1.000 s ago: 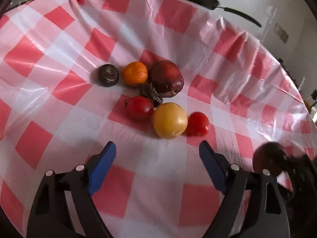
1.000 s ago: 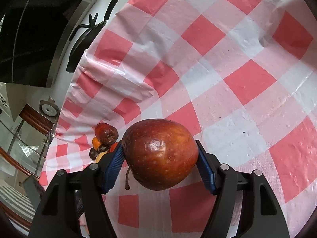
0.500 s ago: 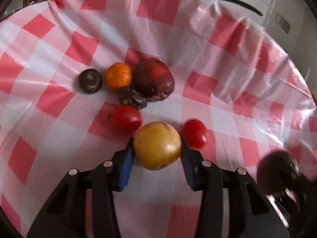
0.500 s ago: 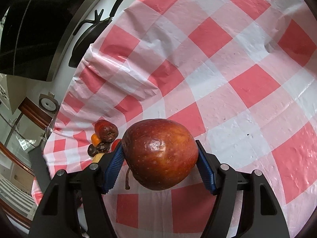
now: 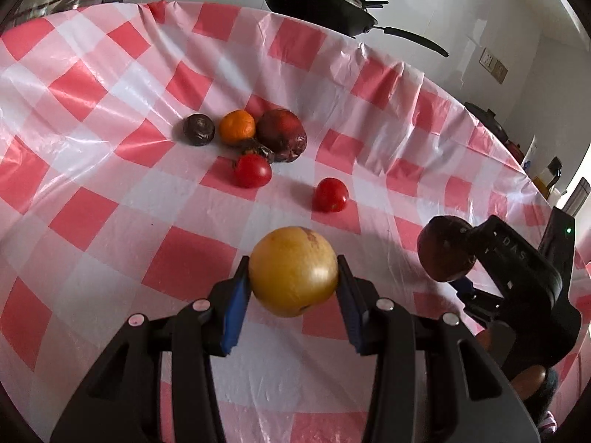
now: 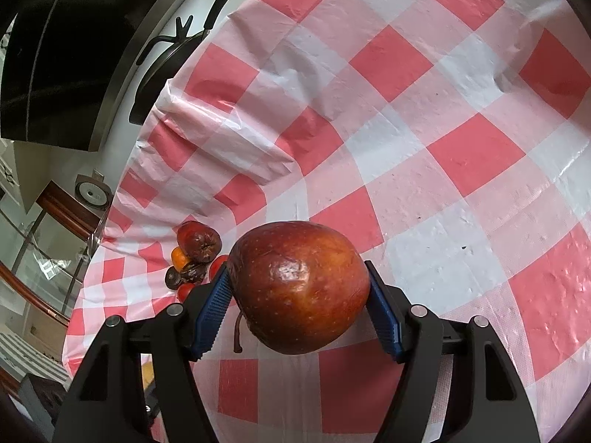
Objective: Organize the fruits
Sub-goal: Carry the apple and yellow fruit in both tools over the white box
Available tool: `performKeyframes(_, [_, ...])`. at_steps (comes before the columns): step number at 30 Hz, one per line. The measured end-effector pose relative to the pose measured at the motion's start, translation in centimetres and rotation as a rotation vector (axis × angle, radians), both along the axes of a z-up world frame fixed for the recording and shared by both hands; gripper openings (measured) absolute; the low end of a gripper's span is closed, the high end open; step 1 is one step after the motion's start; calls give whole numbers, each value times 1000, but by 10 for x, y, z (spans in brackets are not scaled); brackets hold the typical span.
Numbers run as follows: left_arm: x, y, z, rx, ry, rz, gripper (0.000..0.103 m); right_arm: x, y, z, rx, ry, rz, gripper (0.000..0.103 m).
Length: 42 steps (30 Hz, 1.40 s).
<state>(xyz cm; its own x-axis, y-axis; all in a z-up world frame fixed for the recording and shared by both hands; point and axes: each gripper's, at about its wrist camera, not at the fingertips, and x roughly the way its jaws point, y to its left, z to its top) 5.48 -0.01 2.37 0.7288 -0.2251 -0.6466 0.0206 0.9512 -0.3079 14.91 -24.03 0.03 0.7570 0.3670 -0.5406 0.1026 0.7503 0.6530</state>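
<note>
Two tongs gripping | left tongs (image 5: 293,288): yellow fruit (image 5: 293,271) | right tongs (image 6: 300,312): red apple (image 6: 299,291)

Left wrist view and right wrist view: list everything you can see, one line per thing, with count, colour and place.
Round yellow fruit: 1, yellow, between the left jaws.
Large red apple: 1, dark red, between the right jaws.
Small red tomatoes: 2, red, on the cloth; second apart to the right.
Round orange citrus: 1, orange, in the far cluster.
Wrinkled dark red fruit: 1, right of the citrus.
Dark brown round fruit: 1, left of the citrus.
Shrivelled dark fruit: 1, between citrus and tomato.
Red-and-white checked plastic tablecloth: 1, covering the table.
Black frying pan: 1, beyond the table.
Left gripper: shut on yellow fruit.
Right gripper: shut on apple.
</note>
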Motion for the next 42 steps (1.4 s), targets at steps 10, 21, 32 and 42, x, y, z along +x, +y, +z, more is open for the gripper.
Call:
performKeyframes(10, [3,3,3,46,34,8,45,1,3,1,-16,-1,17,68])
performKeyframes(21, [-25,1,12,119,-6,26,45,-10,2,4,-14,-4,8,68])
performKeyframes(32, [-96,43,10,115,20,118,45,-94,49,11,-33,20,168,68])
performKeyframes(42, [-171,87,24,138,-3,171,45,-177,115,25,-124,-41,338,68])
